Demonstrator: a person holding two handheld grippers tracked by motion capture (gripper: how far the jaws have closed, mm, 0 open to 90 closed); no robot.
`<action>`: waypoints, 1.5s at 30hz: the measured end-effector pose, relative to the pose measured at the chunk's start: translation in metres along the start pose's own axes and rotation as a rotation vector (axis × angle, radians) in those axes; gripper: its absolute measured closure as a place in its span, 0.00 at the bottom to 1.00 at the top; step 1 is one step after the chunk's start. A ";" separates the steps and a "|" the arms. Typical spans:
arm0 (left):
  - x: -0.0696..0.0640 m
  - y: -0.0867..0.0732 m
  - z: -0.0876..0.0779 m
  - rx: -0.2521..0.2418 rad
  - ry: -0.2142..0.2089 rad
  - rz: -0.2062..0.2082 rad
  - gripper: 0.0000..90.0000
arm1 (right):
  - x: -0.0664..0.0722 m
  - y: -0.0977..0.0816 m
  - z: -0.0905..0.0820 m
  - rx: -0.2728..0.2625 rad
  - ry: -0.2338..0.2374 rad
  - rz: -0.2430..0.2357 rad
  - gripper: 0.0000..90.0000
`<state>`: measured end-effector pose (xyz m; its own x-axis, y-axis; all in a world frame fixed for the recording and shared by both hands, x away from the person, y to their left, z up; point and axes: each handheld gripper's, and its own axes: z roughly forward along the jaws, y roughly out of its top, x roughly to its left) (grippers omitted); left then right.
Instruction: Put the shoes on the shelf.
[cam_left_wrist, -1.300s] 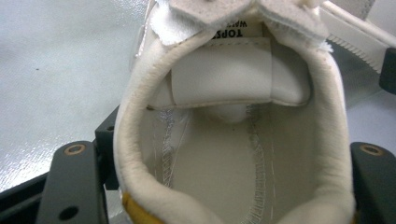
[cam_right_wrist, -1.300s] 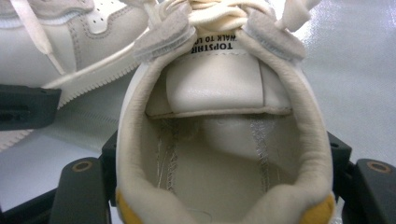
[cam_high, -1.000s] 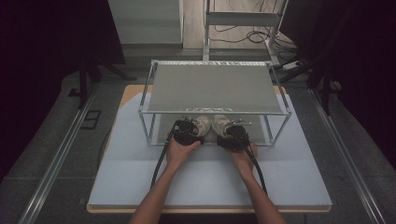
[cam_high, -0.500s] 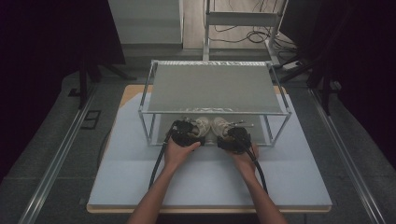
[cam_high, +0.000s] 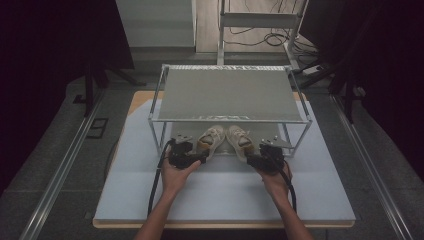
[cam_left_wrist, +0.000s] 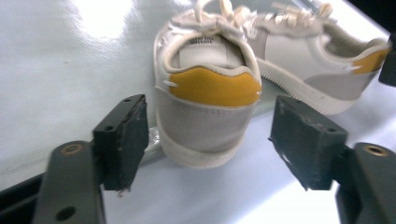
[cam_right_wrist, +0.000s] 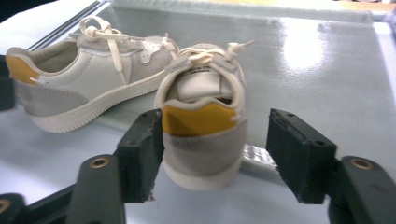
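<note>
Mustard-yellow heel tabs face both grippers: two small sneakers sit side by side on the table (cam_high: 150, 200), tucked under the front edge of the wire rack (cam_high: 227, 95), heels toward the person, toes pointing in under the shelf.

Left gripper (cam_high: 192, 156) has its jaws apart, straddling the heel of the left shoe (cam_left_wrist: 205, 88). In the left gripper view the heel sits between the pads, closer to the left pad (cam_left_wrist: 122, 137), a gap on both sides, no contact that I can see. The shoe's long axis runs straight away from the gripper, so the jaws cross its width.

Right gripper (cam_high: 256, 160) is likewise spread around the heel of the right shoe (cam_right_wrist: 203, 116). In the right gripper view the left pad (cam_right_wrist: 142, 151) is at or just touching the heel's side; the right pad stands well clear. Cannot tell for sure if it touches. Long axis again runs away from the gripper.

Each hand is nearer its own shoe; the two shoes fan apart slightly at the heels and lie close together at the toes.

Looks: off-white leather uppers, grey suede heel and side panels, cream rubber soles, cream laces tied loosely, white tongue label. Soft, light; heel counters should take a pinch, I'd guess, though they may squash.

Probable next step, as a judgement: close on the heels.
</note>
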<state>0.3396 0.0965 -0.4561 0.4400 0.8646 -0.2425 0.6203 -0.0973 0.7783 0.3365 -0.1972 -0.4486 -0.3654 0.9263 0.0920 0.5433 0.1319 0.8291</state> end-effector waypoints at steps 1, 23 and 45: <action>0.001 -0.002 -0.005 -0.016 0.018 -0.002 0.39 | -0.001 -0.001 -0.001 -0.004 -0.004 -0.001 0.46; 0.026 -0.009 0.029 0.096 0.101 0.022 0.91 | -0.024 -0.012 0.025 0.089 -0.057 -0.016 0.88; 0.002 -0.004 0.046 0.113 -0.001 0.012 0.91 | -0.003 -0.011 0.034 0.089 0.021 -0.022 0.93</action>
<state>0.3679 0.0761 -0.4863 0.4489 0.8623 -0.2343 0.6838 -0.1627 0.7113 0.3573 -0.1894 -0.4769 -0.3929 0.9155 0.0865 0.5993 0.1836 0.7791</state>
